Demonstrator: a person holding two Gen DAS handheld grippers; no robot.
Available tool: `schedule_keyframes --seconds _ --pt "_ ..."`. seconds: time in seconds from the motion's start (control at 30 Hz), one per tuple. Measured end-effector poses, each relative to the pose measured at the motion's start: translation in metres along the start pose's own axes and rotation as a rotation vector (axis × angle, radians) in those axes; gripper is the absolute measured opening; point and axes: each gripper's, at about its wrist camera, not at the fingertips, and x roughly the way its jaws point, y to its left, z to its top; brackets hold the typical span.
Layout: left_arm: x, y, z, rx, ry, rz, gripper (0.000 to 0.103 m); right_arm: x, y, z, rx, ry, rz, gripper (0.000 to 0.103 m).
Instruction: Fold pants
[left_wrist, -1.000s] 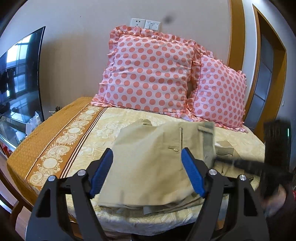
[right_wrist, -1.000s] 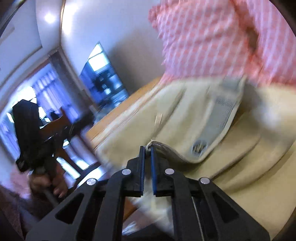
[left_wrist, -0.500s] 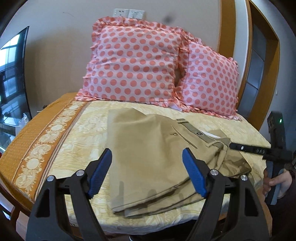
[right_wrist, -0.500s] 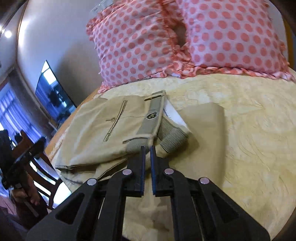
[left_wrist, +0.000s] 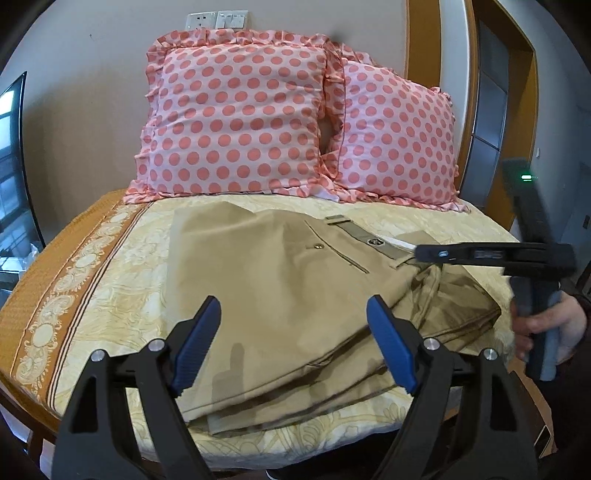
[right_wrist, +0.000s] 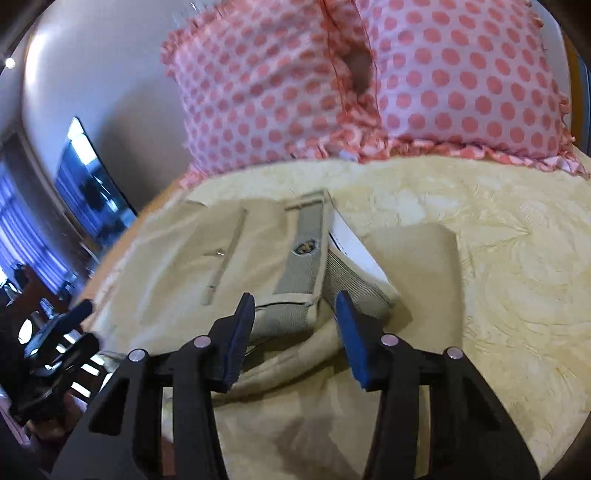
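Observation:
Khaki pants (left_wrist: 280, 288) lie folded in layers on the bed, waistband (left_wrist: 373, 242) toward the right. My left gripper (left_wrist: 295, 332) is open and empty above the near folded edge. In the left wrist view my right gripper (left_wrist: 428, 254) reaches in from the right beside the waistband. In the right wrist view my right gripper (right_wrist: 293, 328) is open, its blue pads (right_wrist: 349, 332) either side of the waistband end (right_wrist: 303, 258) without gripping it. The pants (right_wrist: 177, 273) spread leftward there.
Two pink polka-dot pillows (left_wrist: 236, 122) (left_wrist: 399, 136) lean on the wall at the head of the bed. The yellow bedspread (left_wrist: 110, 280) has an orange border (left_wrist: 44, 266) at the left. A television (left_wrist: 11, 166) stands left; a door frame (left_wrist: 517, 110) is right.
My right gripper has opened and let go of the waistband, which now lies on the folded pants. The left gripper has stayed open and drawn slightly back.

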Motion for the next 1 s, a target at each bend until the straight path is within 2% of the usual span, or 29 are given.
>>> schedule_keyframes --seconds 0.03,0.07,0.1,0.2,0.3,0.4,0.47,0.57,0.63,0.73,0.83,1.0 --pt "0.0 0.001 -0.001 -0.001 0.002 0.001 0.081 0.007 0.0 0.0 -0.001 0.025 0.012 0.045" --pt "0.0 0.001 -0.001 -0.001 0.005 0.003 0.081 0.013 0.002 -0.001 -0.009 0.041 0.025 0.029" --pt "0.001 0.002 -0.002 -0.002 0.008 0.006 0.081 0.015 0.004 -0.002 -0.023 0.041 0.027 0.023" --pt "0.004 0.006 -0.003 -0.011 0.016 0.016 0.081 0.006 0.003 -0.003 -0.038 -0.004 0.062 0.018" --pt "0.007 0.009 -0.002 -0.026 0.02 0.018 0.081 -0.024 -0.003 0.006 -0.014 -0.107 0.08 0.016" --pt "0.006 0.009 -0.001 -0.027 0.015 0.013 0.081 -0.046 -0.01 0.007 -0.009 -0.171 0.009 0.016" --pt "0.007 0.01 -0.001 -0.026 0.014 0.007 0.082 -0.04 -0.022 0.003 0.021 -0.139 -0.037 0.016" --pt "0.011 0.01 -0.002 -0.024 0.024 0.006 0.082 -0.017 -0.039 -0.008 0.102 -0.028 -0.037 0.019" --pt "0.012 0.01 -0.003 -0.025 0.028 0.007 0.082 -0.026 -0.046 -0.011 0.174 -0.034 -0.012 0.02" --pt "0.011 0.013 -0.005 -0.03 0.027 0.01 0.082 -0.044 -0.05 -0.019 0.235 -0.07 0.025 0.03" --pt "0.013 0.015 -0.005 -0.036 0.028 0.013 0.082 -0.039 -0.052 -0.028 0.286 0.003 0.068 0.031" --pt "0.012 0.015 -0.005 -0.034 0.025 0.001 0.082 -0.022 -0.052 -0.035 0.353 0.072 0.014 0.033"
